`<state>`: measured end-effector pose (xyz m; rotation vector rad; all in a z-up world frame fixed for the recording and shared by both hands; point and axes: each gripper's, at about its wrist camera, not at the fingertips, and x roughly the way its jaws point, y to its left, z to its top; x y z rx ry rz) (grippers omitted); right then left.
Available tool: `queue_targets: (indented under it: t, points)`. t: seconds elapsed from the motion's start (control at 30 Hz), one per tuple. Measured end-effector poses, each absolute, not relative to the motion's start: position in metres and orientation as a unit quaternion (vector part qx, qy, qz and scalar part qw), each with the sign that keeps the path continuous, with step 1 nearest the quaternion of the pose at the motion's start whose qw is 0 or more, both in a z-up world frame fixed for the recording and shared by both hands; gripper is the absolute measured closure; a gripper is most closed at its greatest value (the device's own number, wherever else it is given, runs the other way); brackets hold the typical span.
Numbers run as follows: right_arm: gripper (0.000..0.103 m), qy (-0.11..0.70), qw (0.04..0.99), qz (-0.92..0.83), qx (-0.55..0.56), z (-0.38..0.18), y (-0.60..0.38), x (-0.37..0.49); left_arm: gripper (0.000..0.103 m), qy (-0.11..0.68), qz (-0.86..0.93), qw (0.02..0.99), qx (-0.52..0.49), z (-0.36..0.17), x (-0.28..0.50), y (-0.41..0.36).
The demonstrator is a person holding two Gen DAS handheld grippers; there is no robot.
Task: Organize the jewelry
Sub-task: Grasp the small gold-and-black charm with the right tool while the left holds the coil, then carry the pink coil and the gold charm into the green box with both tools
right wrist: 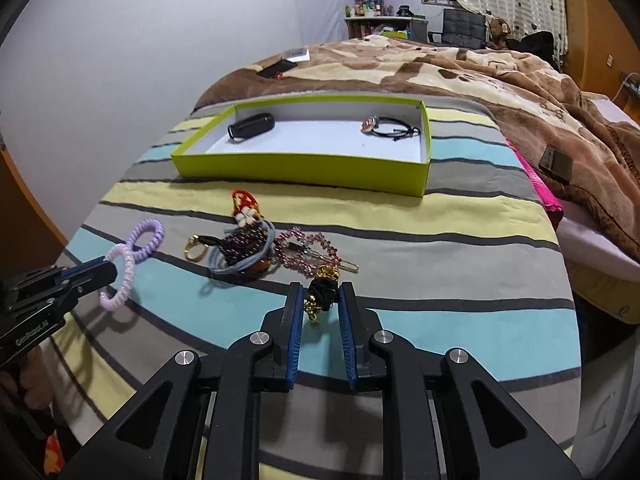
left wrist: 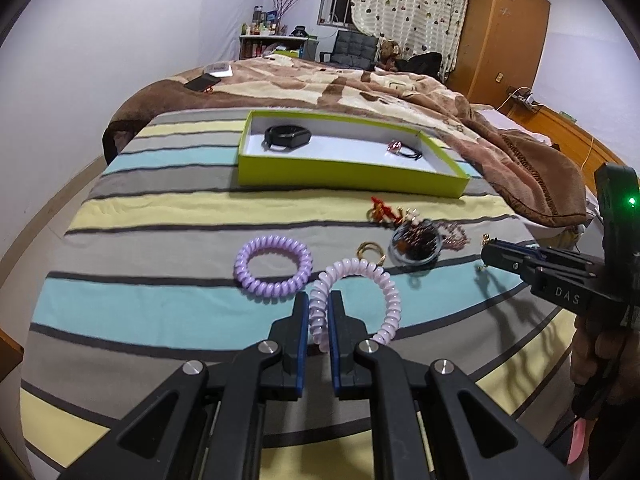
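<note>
My left gripper (left wrist: 319,296) is shut on a pale pink spiral hair tie (left wrist: 384,280), which hangs off its tips just above the striped bedspread; the right wrist view shows this gripper (right wrist: 110,270) and the tie (right wrist: 124,276) too. A purple spiral tie (left wrist: 272,264) lies beside it. My right gripper (right wrist: 320,290) is shut on a small black-and-gold ornament (right wrist: 322,288), with gold bits dangling below the tips (left wrist: 490,250). The lime-green box (right wrist: 300,178) farther back holds a black band (right wrist: 251,125) and a black bracelet with a pink charm (right wrist: 390,125).
A tangle lies between grippers and box: dark bead bracelet (right wrist: 244,248), gold ring (right wrist: 195,252), pink bead chain (right wrist: 304,248), red ornament (right wrist: 244,200). A brown blanket (left wrist: 360,84) is bunched behind and right of the box, with a phone (left wrist: 202,82) on it.
</note>
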<state>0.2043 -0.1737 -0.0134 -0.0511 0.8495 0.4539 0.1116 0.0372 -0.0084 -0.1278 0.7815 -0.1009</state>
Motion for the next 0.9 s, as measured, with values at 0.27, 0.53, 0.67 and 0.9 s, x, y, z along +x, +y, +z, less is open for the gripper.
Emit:
queue_targets:
  t: [0.27,0.53,0.67,0.9]
  points:
    - [0.085,0.382,0.897,0.223,-0.017,0.01,-0.176,0.211,0.093,0.357,-0.058,0.931,-0.043,0.015,0.132,0.031]
    - [0.085,0.363,0.903,0.228,-0.017,0.027,-0.171,0.239,0.093,0.35,-0.061,0.934,-0.038,0.028,0.175,0.034]
    - [0.085,0.359,0.904,0.23,-0.016,0.031,-0.168,0.259,0.093,0.35,-0.058,0.934,-0.034,0.032,0.199,0.034]
    - [0.085,0.364,0.902,0.233,-0.021,0.027,-0.153,0.3,0.093,0.355,-0.057,0.933,-0.028,0.031,0.246,0.034]
